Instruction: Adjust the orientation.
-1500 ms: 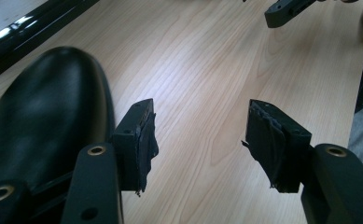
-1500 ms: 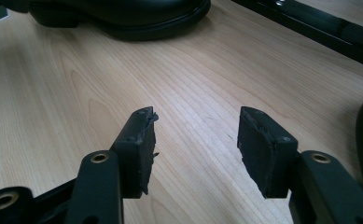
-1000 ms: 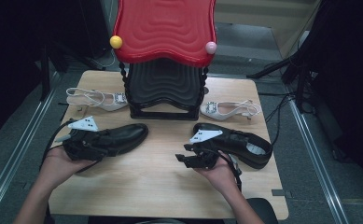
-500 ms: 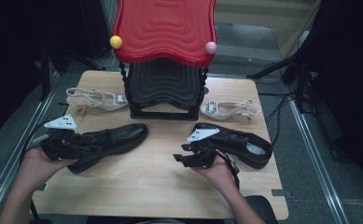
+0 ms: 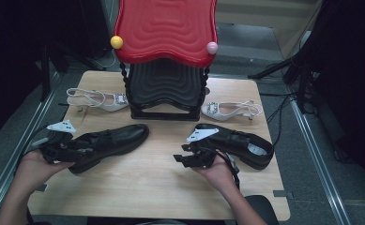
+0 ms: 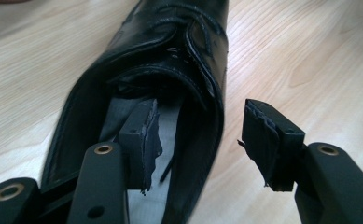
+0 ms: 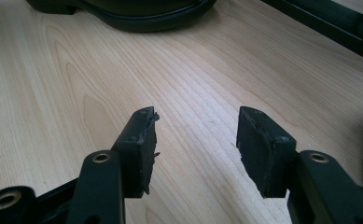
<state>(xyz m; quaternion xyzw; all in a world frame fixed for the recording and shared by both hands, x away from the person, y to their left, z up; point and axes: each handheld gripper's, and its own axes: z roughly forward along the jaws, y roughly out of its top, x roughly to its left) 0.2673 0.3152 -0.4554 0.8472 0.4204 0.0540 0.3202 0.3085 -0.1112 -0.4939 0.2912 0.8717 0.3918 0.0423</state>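
The left gripper (image 6: 195,140) is straddling one side wall of the left black shoe (image 5: 102,143) at its heel opening, jaws having just been closing yet standing wide, one pad (image 6: 142,140) inside the shoe, the other outside, not pressing. The shoe is lying in front of the red rack (image 5: 166,33), toe toward it.

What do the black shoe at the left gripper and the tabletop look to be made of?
The black shoe looks like smooth leather or an imitation with a soft sheen: light glints on its upper, and stitching runs along the collar. The lining looks like grey fabric, though that is less certain. The tabletop looks like pale wood or a wood-grain laminate, matte, with long grain lines.
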